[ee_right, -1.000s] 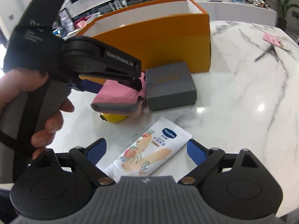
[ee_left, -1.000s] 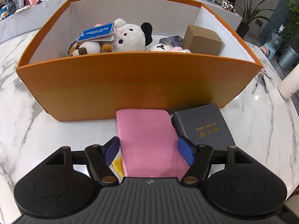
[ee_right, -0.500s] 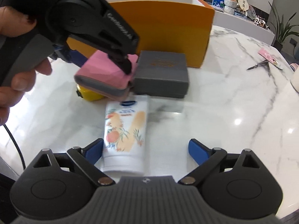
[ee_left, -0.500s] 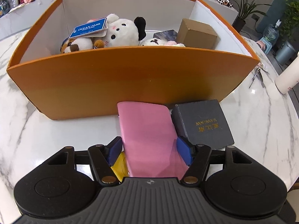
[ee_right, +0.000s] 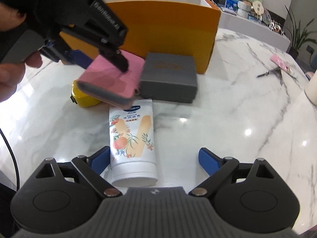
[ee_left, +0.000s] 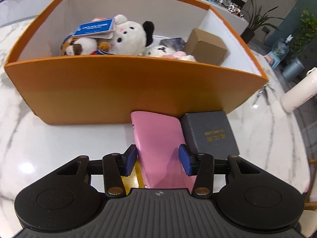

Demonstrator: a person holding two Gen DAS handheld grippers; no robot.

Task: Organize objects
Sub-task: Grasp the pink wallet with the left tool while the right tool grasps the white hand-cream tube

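Left gripper [ee_left: 158, 159] fingers pinch the pink case [ee_left: 158, 140], lifted off the worktop [ee_left: 59, 138] before the orange box [ee_left: 118, 87], next up and over its wall; right gripper [ee_right: 154, 159] fingers spread around the lotion tube [ee_right: 132, 138], probably next pick.

A home: marble table [ee_right: 247, 107], potted plants [ee_left: 257, 22], shelf ornaments [ee_right: 247, 6].
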